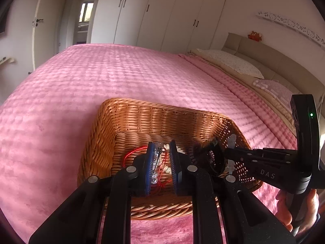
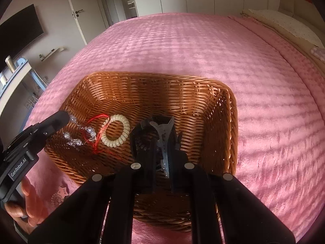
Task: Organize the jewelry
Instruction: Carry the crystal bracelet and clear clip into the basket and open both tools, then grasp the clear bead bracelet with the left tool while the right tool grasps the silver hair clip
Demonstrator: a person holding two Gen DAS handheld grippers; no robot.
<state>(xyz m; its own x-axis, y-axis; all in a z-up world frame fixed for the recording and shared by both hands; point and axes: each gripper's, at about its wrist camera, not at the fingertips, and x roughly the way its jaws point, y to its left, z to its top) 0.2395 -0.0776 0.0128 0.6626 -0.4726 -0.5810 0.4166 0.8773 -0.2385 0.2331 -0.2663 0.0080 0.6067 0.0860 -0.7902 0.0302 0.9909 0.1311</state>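
Note:
A brown wicker basket [image 1: 142,118] [image 2: 154,89] sits on the pink bedspread. In it lie a crystal bead strand [image 2: 85,131], a red cord [image 2: 97,134] and a cream spiral hair tie [image 2: 115,133]. My left gripper [image 1: 161,162] is open inside the basket, over the crystal strand [image 1: 155,162] and red cord [image 1: 134,152]. My right gripper [image 2: 160,142] reaches into the basket's right side, shut on a clear hair claw clip [image 2: 164,140] together with a black scrunchie [image 2: 142,134]. The right gripper also shows in the left wrist view [image 1: 218,155].
The pink bedspread [image 1: 121,77] [image 2: 203,46] spreads all around the basket. Pillows [image 1: 229,61] and a headboard are at the far right. White wardrobes and a door stand behind. A small star-shaped item [image 2: 63,191] lies on the bedspread near the basket's front left.

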